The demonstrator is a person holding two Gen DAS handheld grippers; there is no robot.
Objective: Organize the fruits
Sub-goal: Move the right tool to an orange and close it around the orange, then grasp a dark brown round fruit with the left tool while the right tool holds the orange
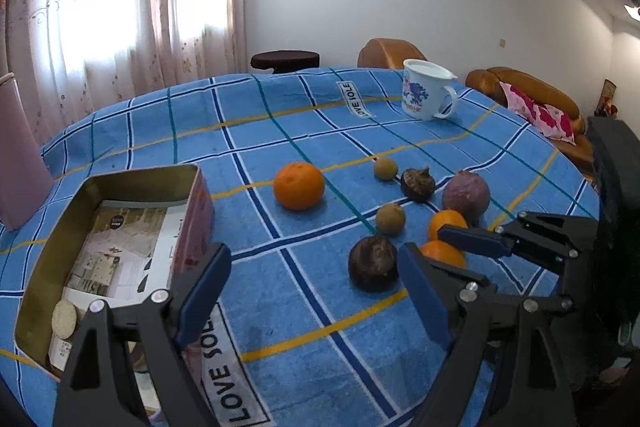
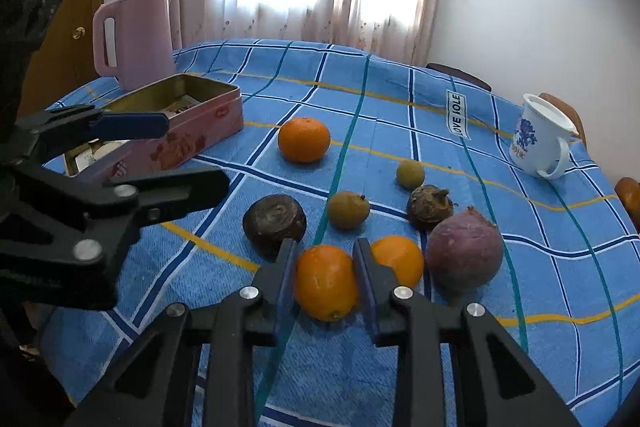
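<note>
Presently, at far left of the tabletop (image 2: 400,107), a pink jug (image 2: 136,35) stands upright just behind the open pink tin (image 2: 192,125). Tin holds printed paper and one round pale biscuit-like piece (image 1: 64,318) near its front corner; no fruit visible inside.

Left tongs (image 1: 310,293): spread wide, nothing between the pads, hovering above the cloth just right of the tin. Seen from the right wrist, they sit at the left edge, in front of the tin.

Fruits, left to right, all loose on the blue checked cloth:
- large orange (image 2: 304,139), alone, nearest the tin but apart from it.
- dark brown round fruit (image 2: 274,223), just left of the right tongs' left pad.
- small orange fruit (image 2: 326,281), sitting between the pads of the right tongs (image 2: 325,281). Pads close against both sides of it; cannot tell whether it is lifted off the cloth.
- two small tan fruits: one (image 2: 348,209) mid-cluster, one (image 2: 410,174) further back.
- second small orange fruit (image 2: 400,261), just beside the right pad.
- dark knobbly fruit (image 2: 430,206) behind it.
- purple round fruit (image 2: 464,250), touching or almost touching the second small orange fruit.

Far right, well apart from the cluster: white mug (image 2: 538,137) with blue floral print, handle facing the near edge.
</note>
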